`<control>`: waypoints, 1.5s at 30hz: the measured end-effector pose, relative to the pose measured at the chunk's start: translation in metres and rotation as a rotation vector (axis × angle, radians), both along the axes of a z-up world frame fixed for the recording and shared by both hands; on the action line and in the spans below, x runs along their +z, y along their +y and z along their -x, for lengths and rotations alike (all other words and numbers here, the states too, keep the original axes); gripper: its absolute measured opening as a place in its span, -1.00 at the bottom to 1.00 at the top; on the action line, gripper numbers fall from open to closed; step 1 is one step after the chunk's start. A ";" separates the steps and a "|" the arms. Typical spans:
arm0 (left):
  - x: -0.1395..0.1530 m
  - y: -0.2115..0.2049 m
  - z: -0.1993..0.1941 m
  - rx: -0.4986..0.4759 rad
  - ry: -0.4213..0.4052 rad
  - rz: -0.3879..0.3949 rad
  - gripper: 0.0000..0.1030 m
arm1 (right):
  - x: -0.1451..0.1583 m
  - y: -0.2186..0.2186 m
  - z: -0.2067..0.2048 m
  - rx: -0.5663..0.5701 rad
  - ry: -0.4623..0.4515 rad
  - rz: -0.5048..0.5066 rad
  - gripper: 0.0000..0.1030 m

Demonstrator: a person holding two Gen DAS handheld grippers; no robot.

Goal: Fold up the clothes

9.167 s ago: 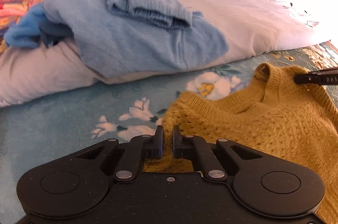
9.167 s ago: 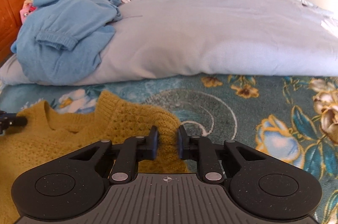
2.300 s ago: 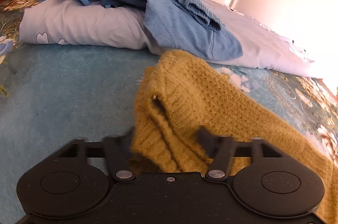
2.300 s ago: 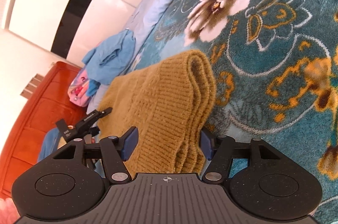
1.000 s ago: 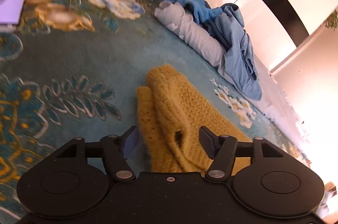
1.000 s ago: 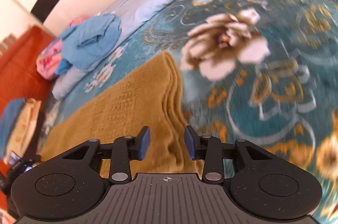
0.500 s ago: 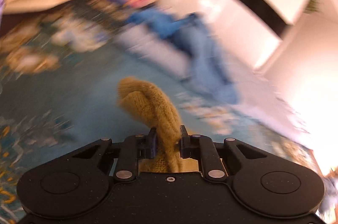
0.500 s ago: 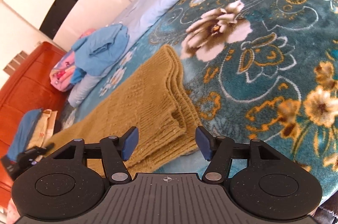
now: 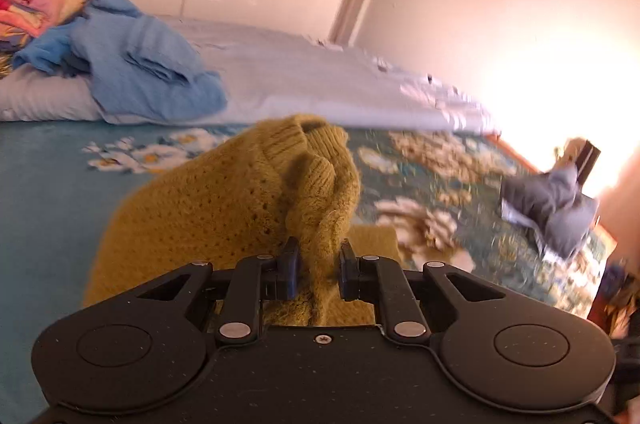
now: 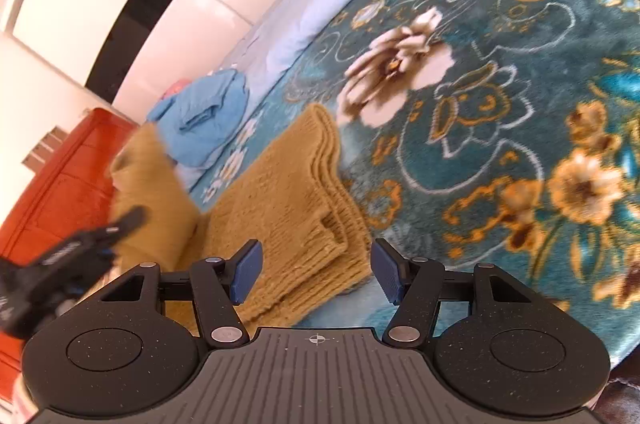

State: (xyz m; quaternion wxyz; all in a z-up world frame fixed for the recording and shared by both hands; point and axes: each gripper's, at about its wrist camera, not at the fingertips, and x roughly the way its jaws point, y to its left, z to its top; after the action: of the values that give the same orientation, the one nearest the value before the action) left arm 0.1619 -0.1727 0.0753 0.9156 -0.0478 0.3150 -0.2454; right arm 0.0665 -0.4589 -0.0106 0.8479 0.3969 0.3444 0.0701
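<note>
Since a second ago our left gripper (image 9: 316,274) has gone from standing open around the mustard sweater (image 10: 288,207) to pinching it, and that end of the knit now rides up off the bed (image 10: 500,95) instead of lying flat. We see the left fingers (image 9: 289,272) drawn narrow, pressing a thick bunch of the ribbed knit between them, with the rest of the garment mounded up ahead of the gripper and sagging away to its left side. Over the same second our right gripper (image 10: 316,272) has spread from a narrow gap to a middling one. Its blue fingers (image 10: 248,270) stand apart on either side of the folded hem that lies flat on the flowered bedspread, and neither pad presses on the knit, so nothing is held there.

From the right wrist view the lifted part shows as a blurred yellow hump at the left, with the left gripper a dark smear in front of it. We cannot tell which part of the sweater the left fingers have, since the gripper body hides the knit below the pinch. Toward the far edge of the bed lie a pale blue quilt (image 9: 320,83) and a heap of blue clothes (image 9: 132,63). A grey garment (image 9: 552,207) near the right edge is smeared by motion and hard to make out
</note>
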 end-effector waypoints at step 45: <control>-0.028 0.231 0.035 0.393 0.148 0.300 0.25 | 0.047 0.075 -0.094 0.058 -0.111 -0.054 -0.64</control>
State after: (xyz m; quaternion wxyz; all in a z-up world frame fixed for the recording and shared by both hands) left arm 0.1266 0.0582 0.0470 0.9028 -0.2611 0.3260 -0.1025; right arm 0.1601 -0.3844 0.0362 0.8523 0.4049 0.3062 0.1259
